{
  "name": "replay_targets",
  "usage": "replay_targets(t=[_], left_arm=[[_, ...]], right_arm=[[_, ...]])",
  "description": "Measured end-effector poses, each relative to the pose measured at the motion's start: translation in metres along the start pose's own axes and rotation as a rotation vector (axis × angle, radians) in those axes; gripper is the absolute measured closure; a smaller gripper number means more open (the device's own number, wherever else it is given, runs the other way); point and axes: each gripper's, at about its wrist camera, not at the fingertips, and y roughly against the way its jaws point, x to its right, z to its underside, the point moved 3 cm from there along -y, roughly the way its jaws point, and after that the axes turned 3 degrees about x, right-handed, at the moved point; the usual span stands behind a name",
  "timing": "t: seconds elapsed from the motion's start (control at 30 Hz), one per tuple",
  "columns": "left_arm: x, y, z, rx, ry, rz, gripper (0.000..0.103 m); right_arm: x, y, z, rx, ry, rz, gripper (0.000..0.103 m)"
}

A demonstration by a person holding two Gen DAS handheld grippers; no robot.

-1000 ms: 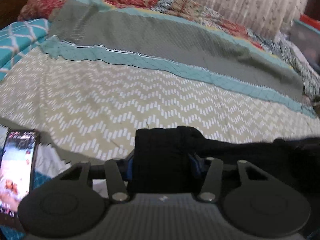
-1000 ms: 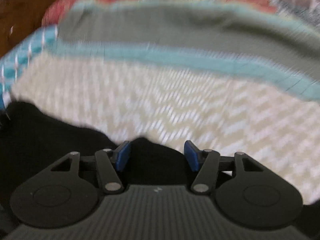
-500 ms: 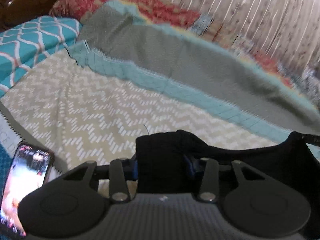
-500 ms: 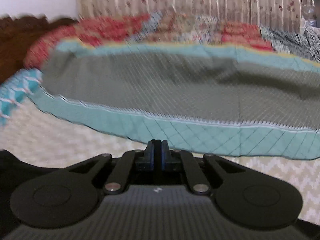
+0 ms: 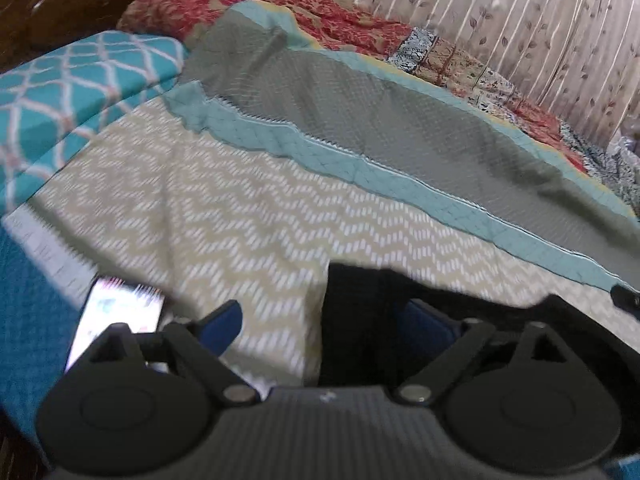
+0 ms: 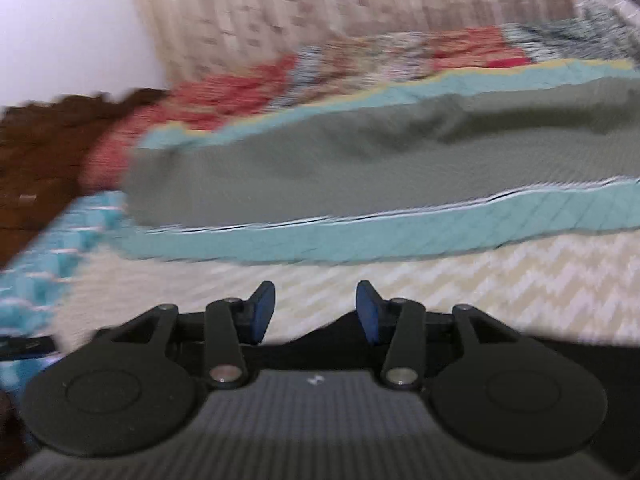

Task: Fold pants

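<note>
Bed point(image 5: 248, 216) with beige zigzag cover; on it black pants point(image 5: 360, 320), phone point(image 5: 116, 320), grey-teal quilt point(image 5: 360, 128), teal pillow point(image 5: 80, 76).

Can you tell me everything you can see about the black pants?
The black pants are soft, dark cloth lying on the zigzag-patterned bedspread, close in front of both cameras. In the left view a bunched fold sits between the open left tongs, against the right pad, and the rest stretches away to the right. In the right view a dark edge lies just under the open right tongs. No details show.
</note>
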Motion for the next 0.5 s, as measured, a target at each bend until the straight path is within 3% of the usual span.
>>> replay_targets(t=[0.07,0.17,0.27,0.4,0.5], left_arm=[[0.002,0.02,0.011,0.009,0.011,0.06,0.014],[0.022,0.034,0.017,0.036,-0.003,0.151,0.016],[0.065,0.027,0.024,0.01,-0.088,0.201,0.018],[0.106,0.001,0.032,-0.039,-0.164,0.176,0.02],[0.119,-0.017,0.034,-0.077,-0.169,0.14,0.022]], right_arm=[[-0.017,0.012,0.023,-0.052,-0.006,-0.084,0.055],[-0.027,0.001,0.063,-0.209,-0.083,-0.157,0.056],[-0.03,-0.031,0.095,-0.331,-0.122,-0.108,0.055],[-0.018,-0.016,0.073,-0.281,-0.224,-0.12,0.056],[0.013,0.043,0.053,-0.128,-0.184,-0.05,0.056]])
